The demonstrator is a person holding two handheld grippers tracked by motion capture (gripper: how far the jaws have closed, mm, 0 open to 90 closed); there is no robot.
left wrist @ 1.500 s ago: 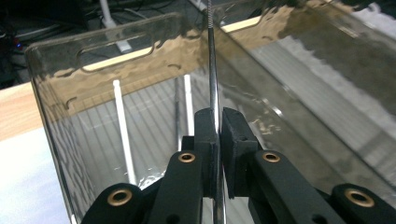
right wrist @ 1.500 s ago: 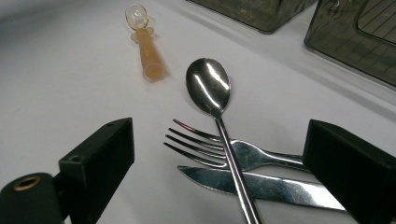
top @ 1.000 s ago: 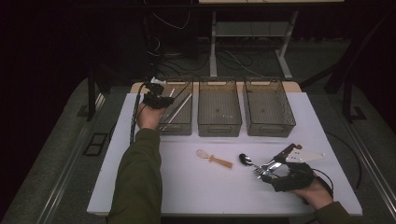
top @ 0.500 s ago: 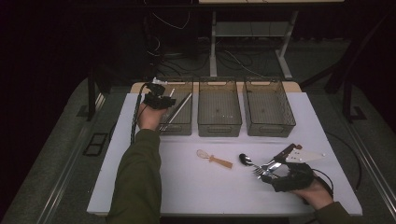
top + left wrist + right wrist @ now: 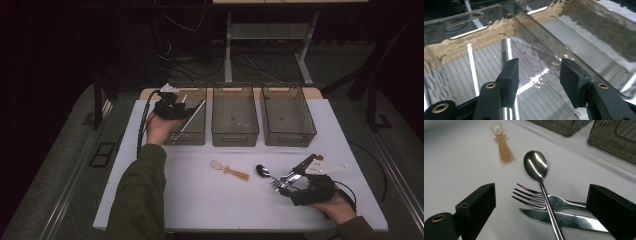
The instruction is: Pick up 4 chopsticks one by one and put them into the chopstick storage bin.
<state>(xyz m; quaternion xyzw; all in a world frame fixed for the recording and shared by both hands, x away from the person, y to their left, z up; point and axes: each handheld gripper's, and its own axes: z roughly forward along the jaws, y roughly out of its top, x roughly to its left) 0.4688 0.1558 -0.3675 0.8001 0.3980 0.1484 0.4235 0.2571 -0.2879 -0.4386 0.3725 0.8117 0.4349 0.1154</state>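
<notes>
Olive-sleeved left arm [image 5: 142, 195] reaches forward, left gripper [image 5: 175, 107] over the leftmost bin [image 5: 192, 132].

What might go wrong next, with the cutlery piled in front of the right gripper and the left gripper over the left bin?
1. The spoon lies across the fork and knife, so the open right gripper may catch several pieces or let one slip.
2. The left gripper, whose jaws have just been opening with nothing between them, hangs inside the left bin; withdrawing carelessly could knock its wall.
</notes>
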